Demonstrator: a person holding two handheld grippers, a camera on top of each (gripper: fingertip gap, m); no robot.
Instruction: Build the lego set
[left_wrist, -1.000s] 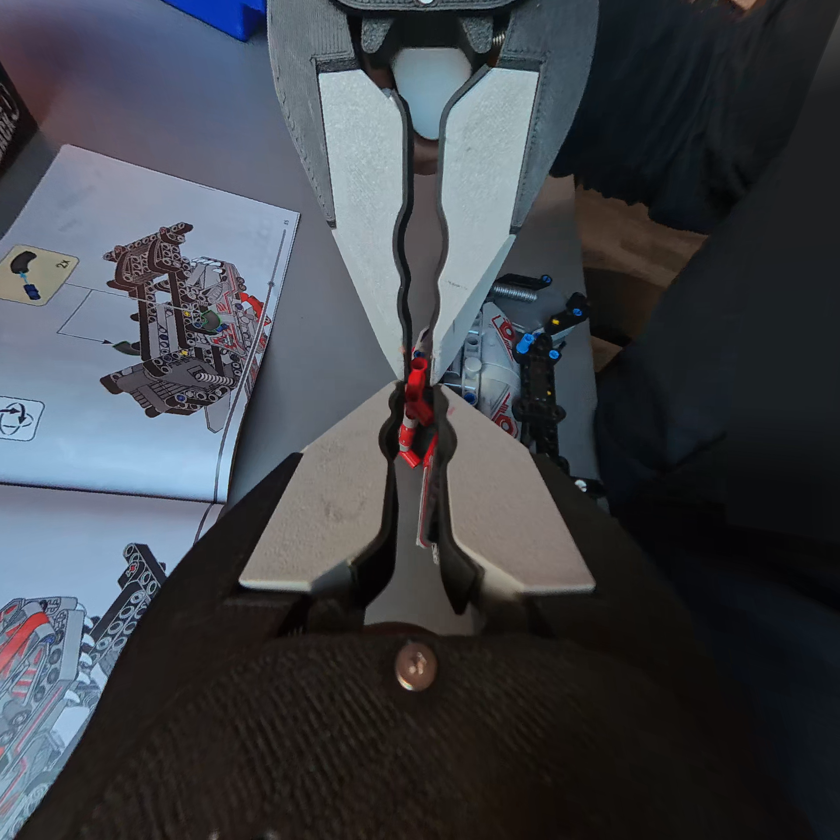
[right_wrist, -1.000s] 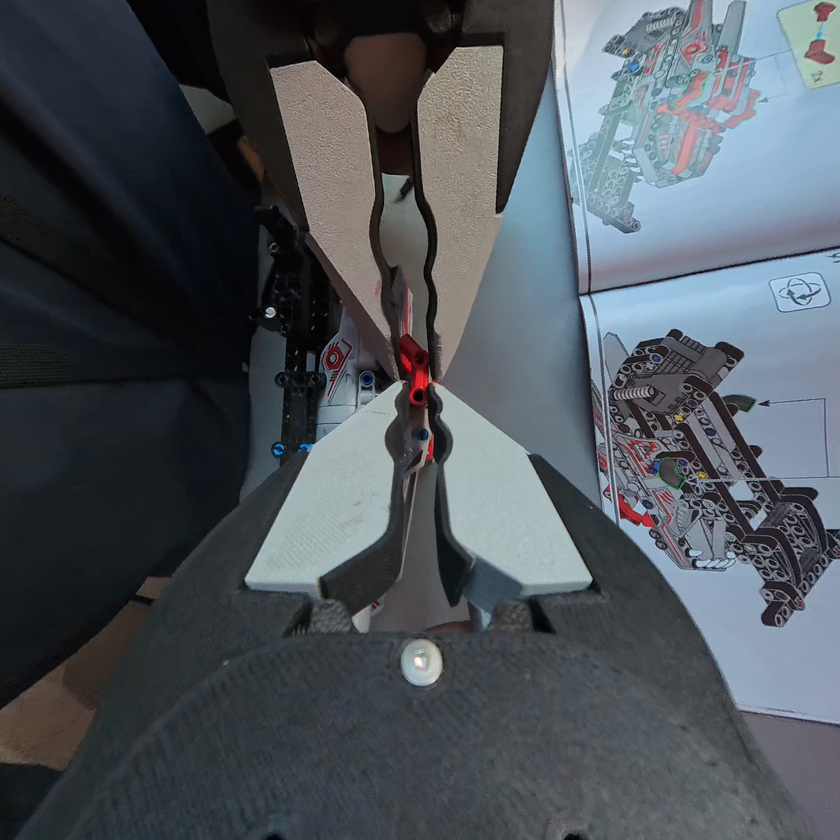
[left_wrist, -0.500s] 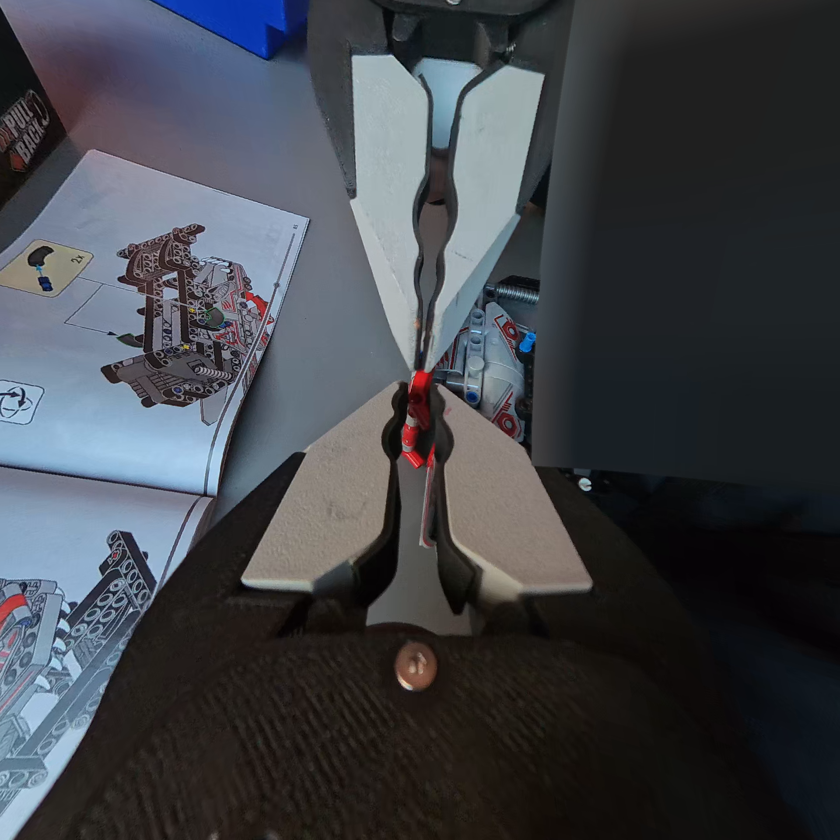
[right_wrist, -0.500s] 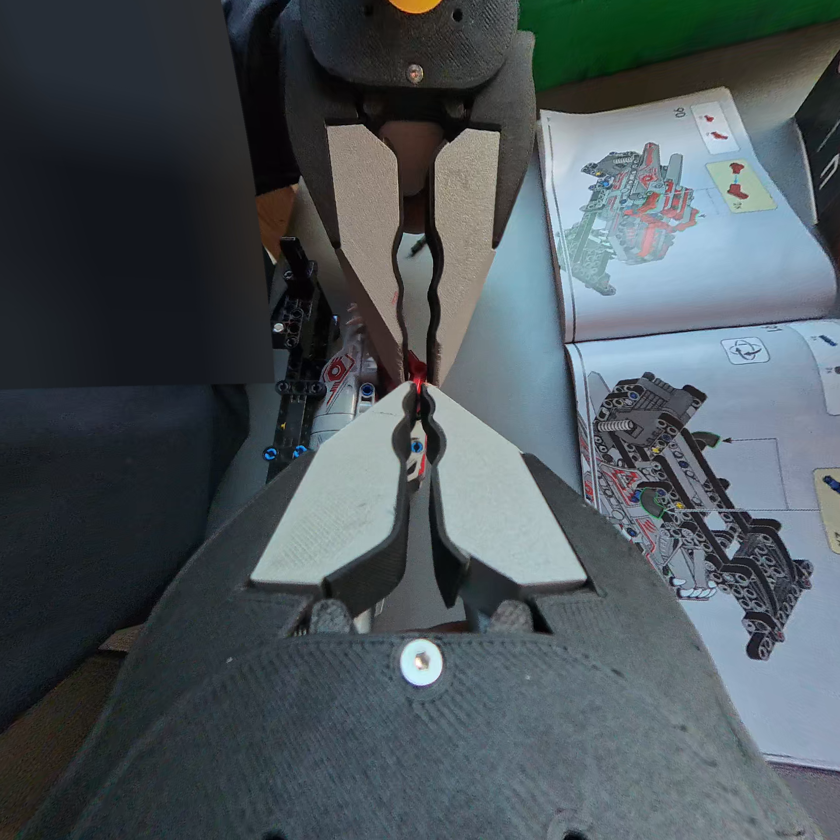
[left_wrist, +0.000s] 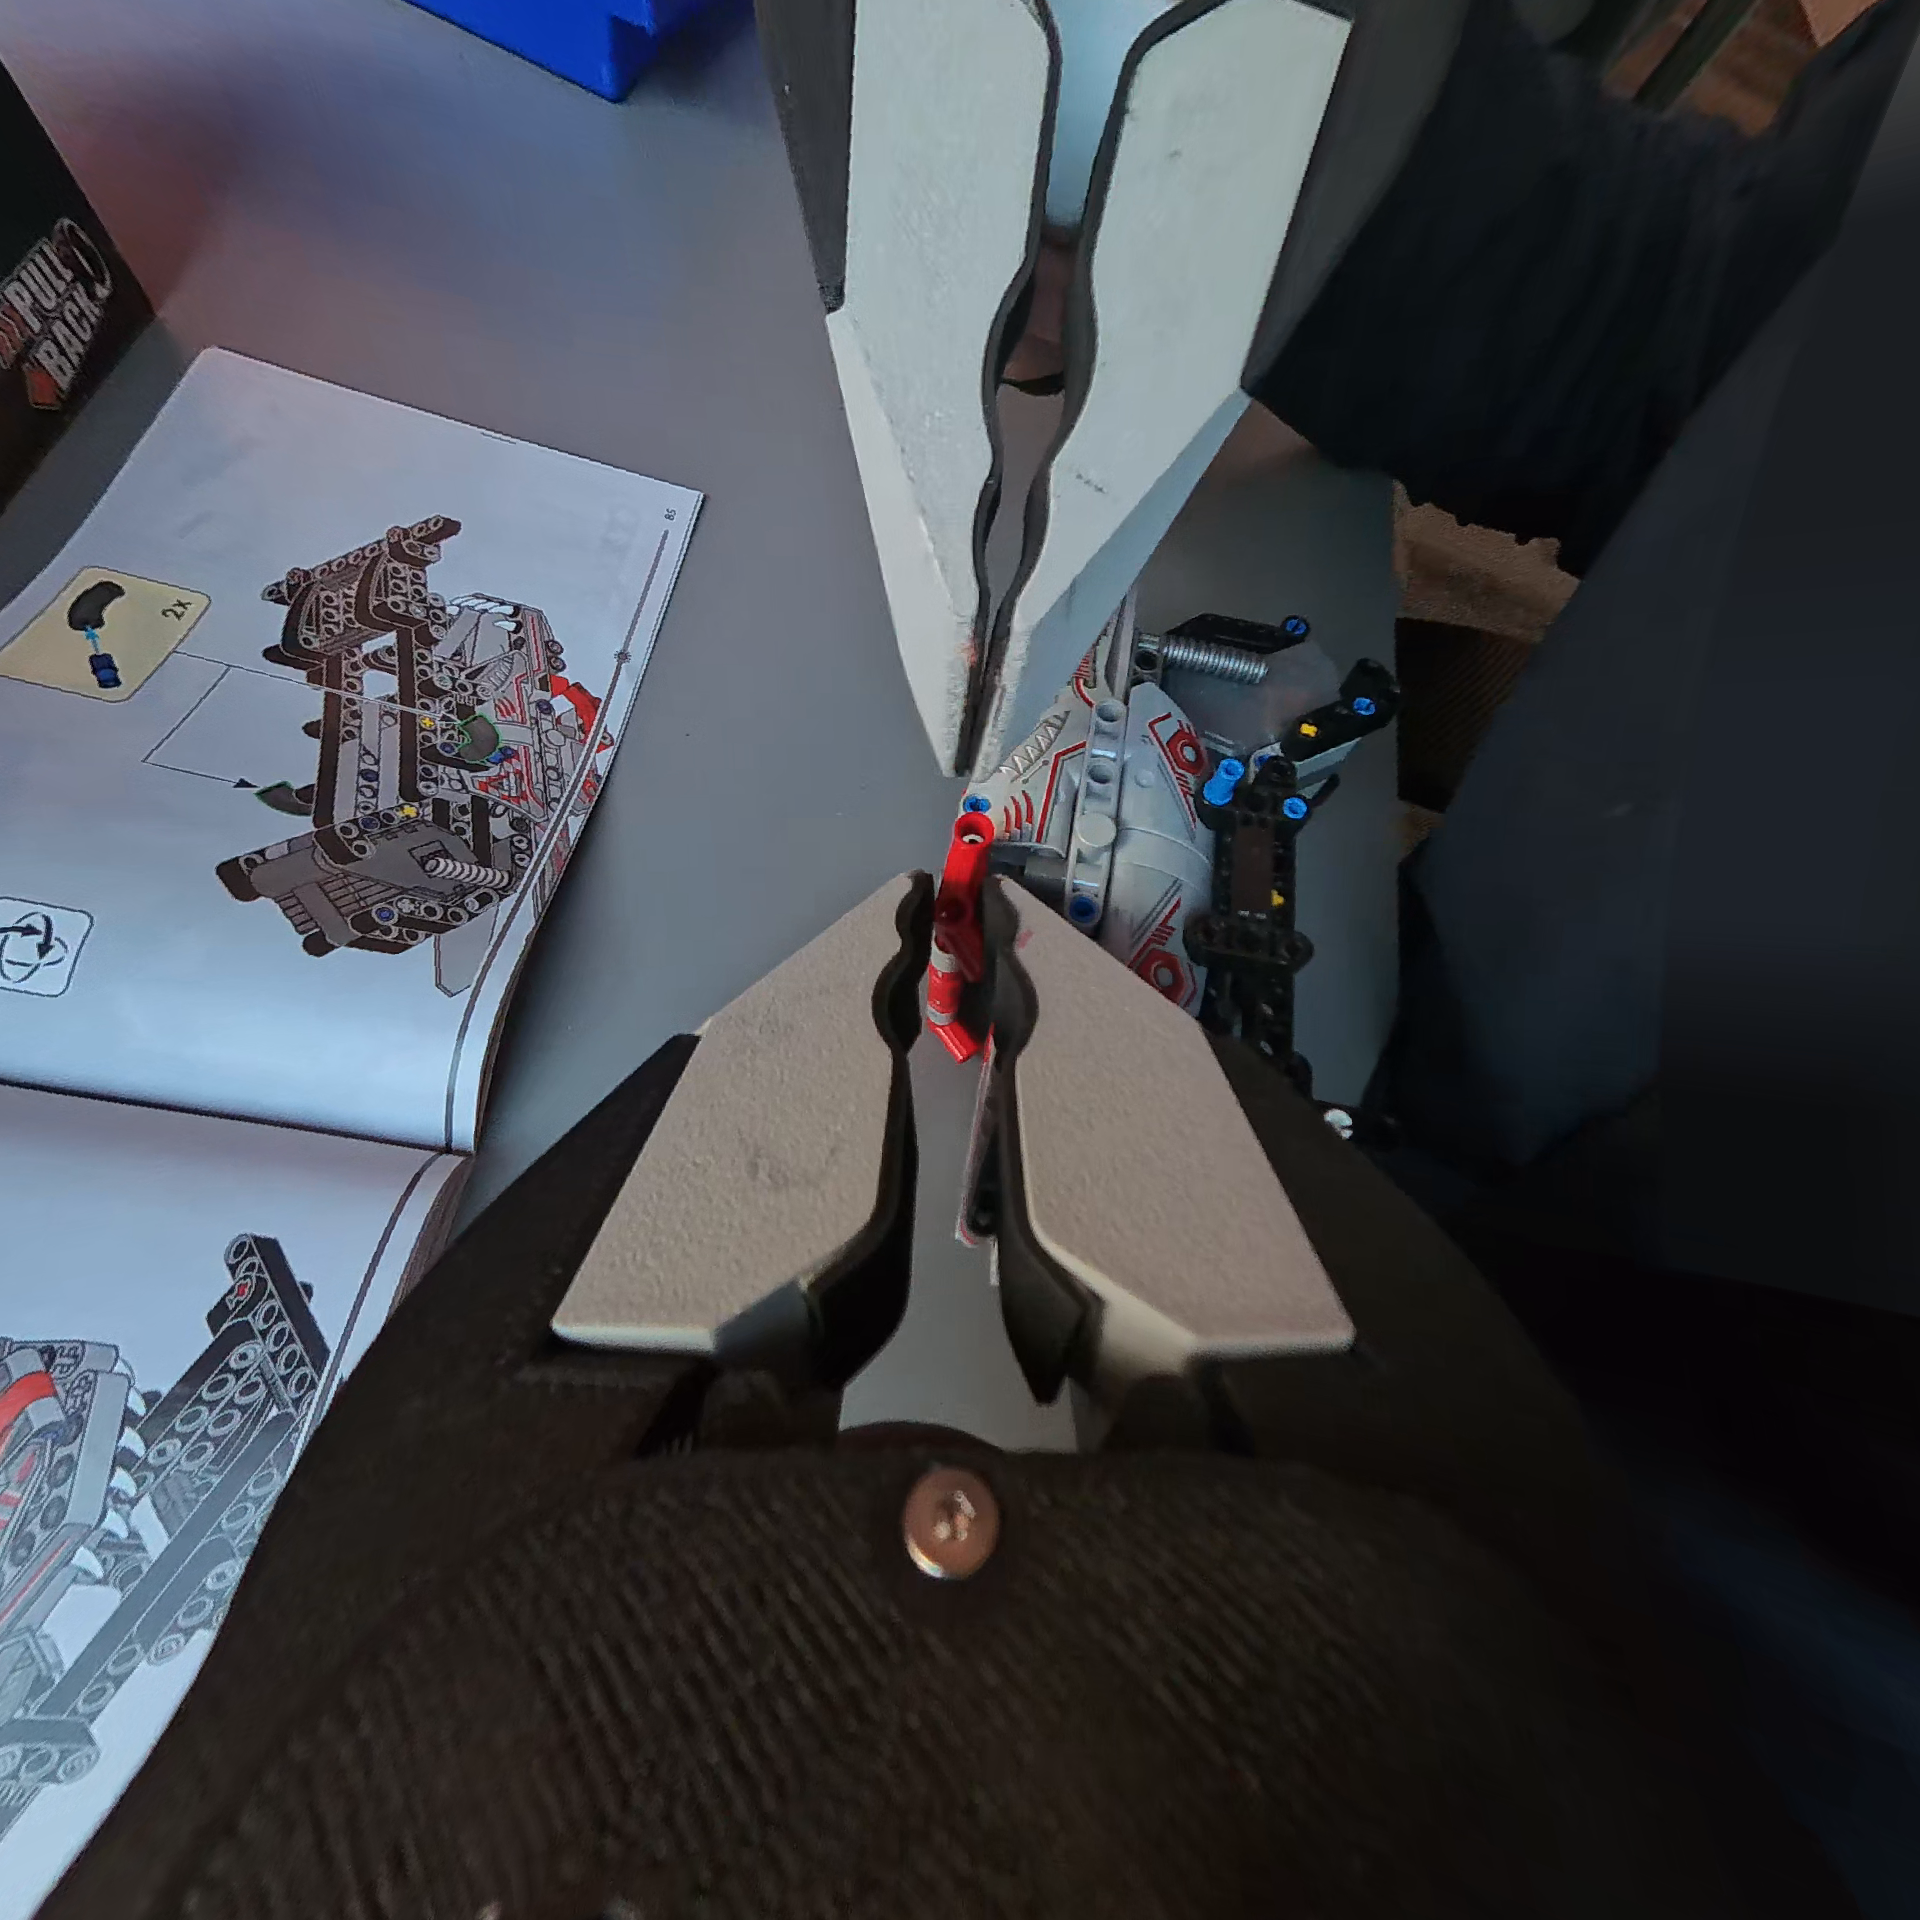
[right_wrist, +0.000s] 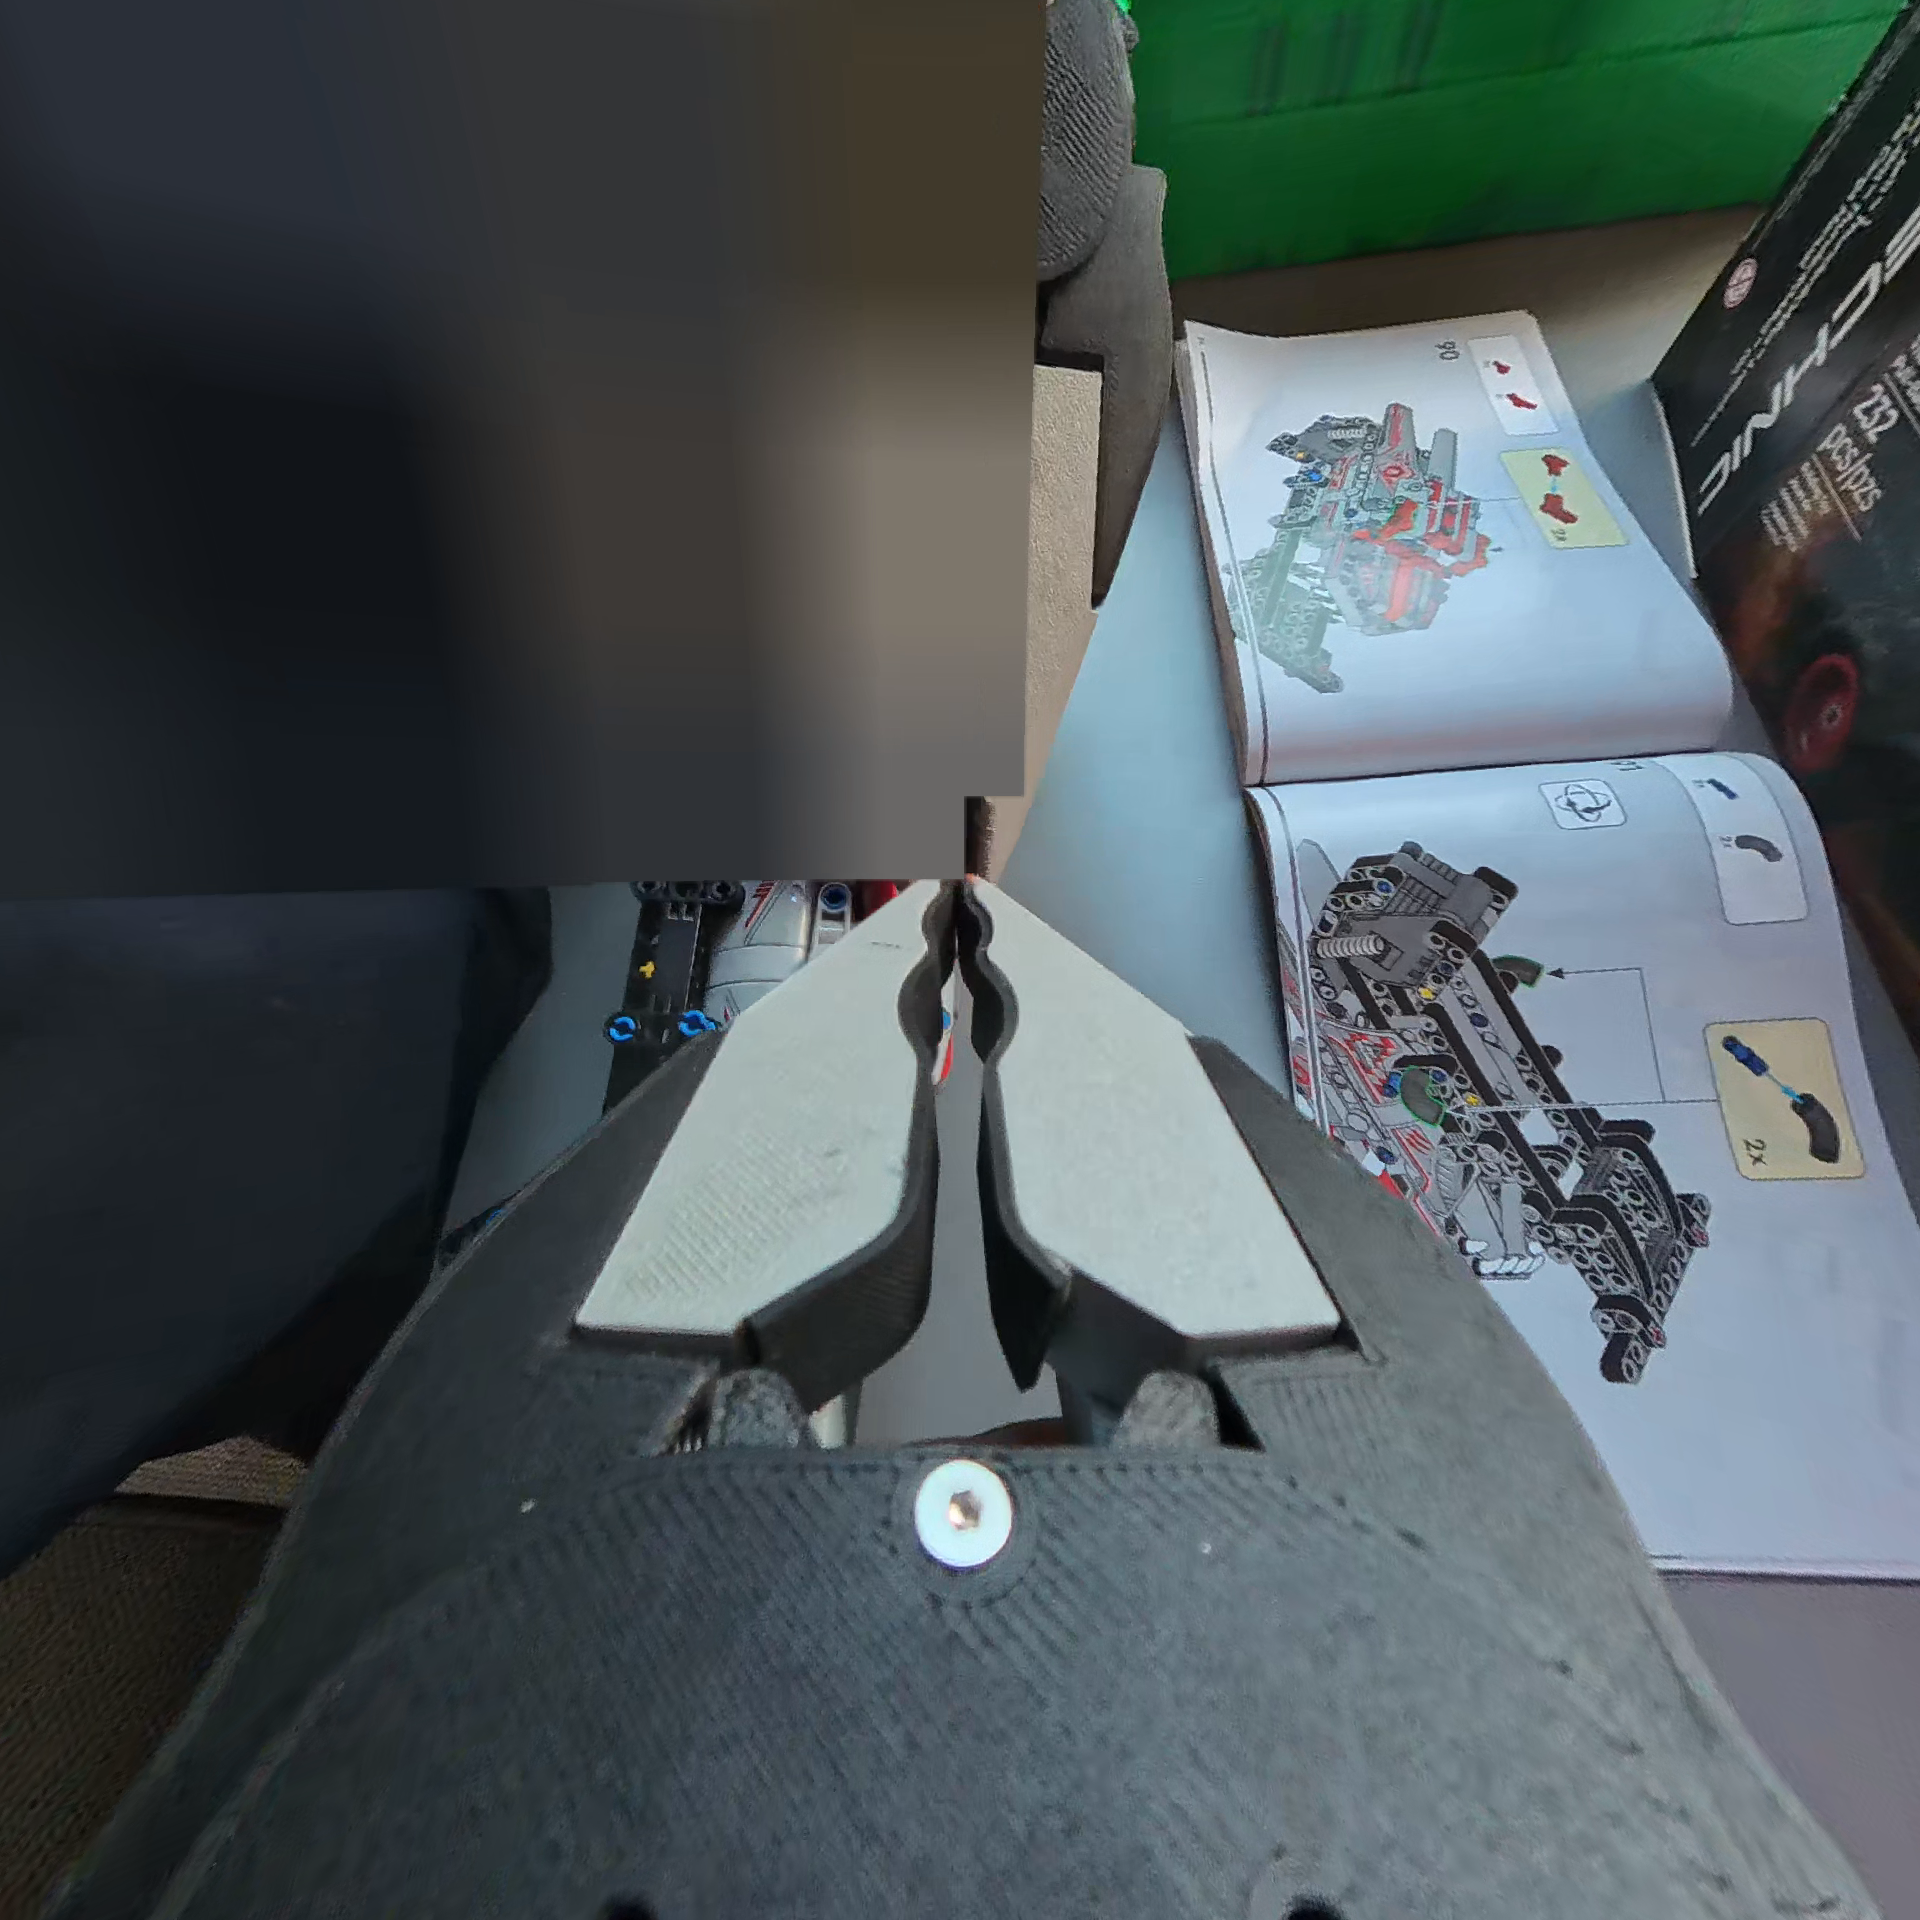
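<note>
My left gripper (left_wrist: 958, 883) is shut on a small red lego piece (left_wrist: 964, 904) that sticks up past its fingertips. My right gripper (left_wrist: 966, 753) points at it from the far side, jaws shut, its tips a short gap from the red piece. In the right wrist view the right gripper (right_wrist: 958, 896) is shut with nothing showing at its tips; the left gripper is hidden there behind a blurred patch. The partly built grey, red and black lego model (left_wrist: 1143, 821) lies on the grey table behind the grippers and also shows in the right wrist view (right_wrist: 758, 945).
An open instruction booklet (left_wrist: 312, 831) lies beside the grippers, also in the right wrist view (right_wrist: 1558, 1039). A black set box (right_wrist: 1818, 364) stands past it. A blue bin (left_wrist: 623, 31) and a green thing (right_wrist: 1455, 104) are at the back. A person's dark clothing (left_wrist: 1662, 831) is beyond the model. Left and right tips are no more than a few centimetres apart. The green thing (right_wrist: 1455, 104) is about equally far from each gripper, around 35 cm.
The right gripper's tips were touching the red piece and have drawn back, leaving a gap. The left gripper keeps its hold on the red piece.
</note>
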